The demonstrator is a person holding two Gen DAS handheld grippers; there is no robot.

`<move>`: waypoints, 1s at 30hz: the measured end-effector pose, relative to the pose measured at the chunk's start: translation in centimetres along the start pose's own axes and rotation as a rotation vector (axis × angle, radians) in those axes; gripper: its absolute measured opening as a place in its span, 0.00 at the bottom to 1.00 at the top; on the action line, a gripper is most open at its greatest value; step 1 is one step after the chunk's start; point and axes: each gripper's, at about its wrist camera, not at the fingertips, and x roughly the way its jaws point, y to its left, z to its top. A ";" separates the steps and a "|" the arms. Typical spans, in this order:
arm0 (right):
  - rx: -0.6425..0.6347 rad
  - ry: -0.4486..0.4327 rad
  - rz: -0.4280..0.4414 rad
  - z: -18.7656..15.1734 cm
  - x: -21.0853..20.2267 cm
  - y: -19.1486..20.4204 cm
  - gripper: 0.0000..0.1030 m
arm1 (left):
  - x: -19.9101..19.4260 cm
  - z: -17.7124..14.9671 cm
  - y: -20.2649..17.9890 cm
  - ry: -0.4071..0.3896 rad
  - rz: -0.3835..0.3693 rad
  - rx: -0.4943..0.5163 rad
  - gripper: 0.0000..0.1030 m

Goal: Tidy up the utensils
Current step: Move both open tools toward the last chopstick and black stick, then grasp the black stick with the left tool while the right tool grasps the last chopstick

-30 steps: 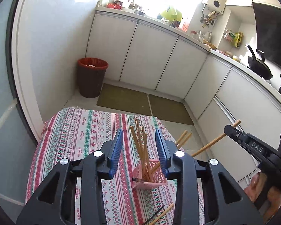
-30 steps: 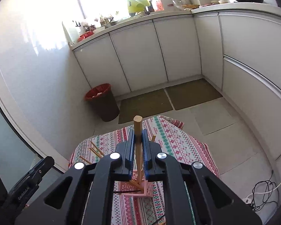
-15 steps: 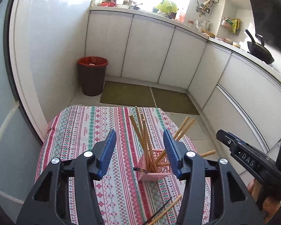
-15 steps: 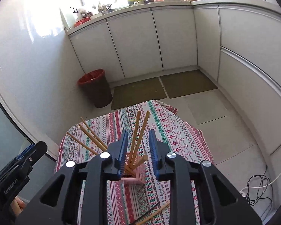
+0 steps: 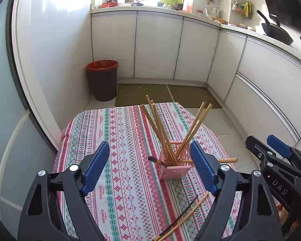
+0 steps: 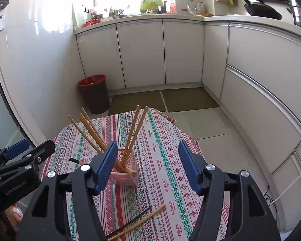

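Chopsticks [image 5: 160, 128] lean in pink basket [image 5: 171, 170]; left gripper [image 5: 150, 172] and right gripper [image 6: 148, 166] opening (both empty)

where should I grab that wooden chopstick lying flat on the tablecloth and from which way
Grip the wooden chopstick near mid-length, coming down from above with the pads across its width. It lies flat and thin, and a black chopstick lies close beside it.

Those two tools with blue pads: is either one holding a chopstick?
No. The left tool and right tool are both opening with nothing gripped.
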 end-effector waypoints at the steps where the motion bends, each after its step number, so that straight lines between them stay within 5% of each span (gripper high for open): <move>1: 0.011 0.005 -0.003 -0.3 0.0 -0.3 0.65 | -0.1 -0.2 -0.1 0.000 0.002 0.003 0.79; 8: 0.077 0.005 -0.041 -1.9 -0.4 -1.9 0.88 | -0.3 -1.3 -0.7 0.014 0.012 0.035 0.92; 12: 0.116 0.004 -0.031 -2.8 -0.7 -3.2 0.93 | 0.3 -2.4 -1.2 0.061 0.001 0.061 0.93; 16: 0.162 0.040 -0.024 -5.4 -0.6 -5.8 0.93 | 3.0 -4.2 -2.2 0.200 -0.044 0.116 0.93; 21: 0.240 0.215 -0.074 -11.3 2.2 -10.6 0.93 | 7.9 -7.7 -4.9 0.431 -0.107 0.200 0.93; 25: 0.317 0.320 -0.115 -15.8 4.2 -14.1 0.93 | 10.9 -9.8 -7.5 0.513 -0.105 0.259 0.93; 29: 0.413 0.329 -0.056 -16.6 4.6 -16.0 0.93 | 13.6 -10.9 -9.1 0.551 -0.065 0.280 0.83; 30: 0.413 0.327 -0.055 -16.7 4.5 -16.0 0.93 | 14.2 -11.2 -9.3 0.573 -0.066 0.278 0.71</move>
